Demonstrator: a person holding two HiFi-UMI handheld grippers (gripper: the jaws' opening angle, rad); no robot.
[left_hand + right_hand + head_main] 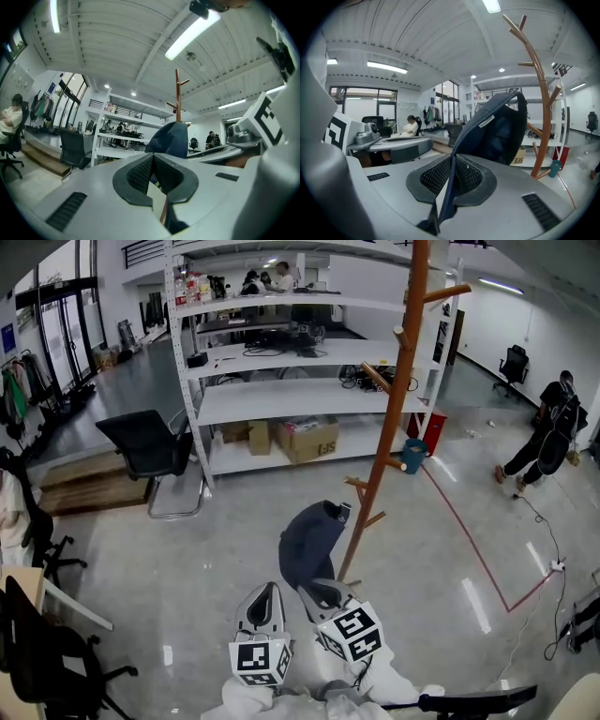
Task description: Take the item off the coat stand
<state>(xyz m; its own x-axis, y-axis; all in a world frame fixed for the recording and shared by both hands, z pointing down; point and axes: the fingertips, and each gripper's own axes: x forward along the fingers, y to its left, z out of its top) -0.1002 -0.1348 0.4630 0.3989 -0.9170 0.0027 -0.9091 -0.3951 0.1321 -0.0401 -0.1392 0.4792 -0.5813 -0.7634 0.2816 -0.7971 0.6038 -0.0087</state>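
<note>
Nearest me, the right claw (452, 161) was clenched on the rim of the dark blue cap (311, 538), pinching the thin fabric edge-on, I'd guess so it would not slip. The left claw (152, 157) sat closed alongside with nothing plainly between its pads. The cap stood in the air just beside the coat stand (398, 381), seemingly clear of its low pegs, with its long axis roughly upright and its hollow facing back toward the right claw.
</note>
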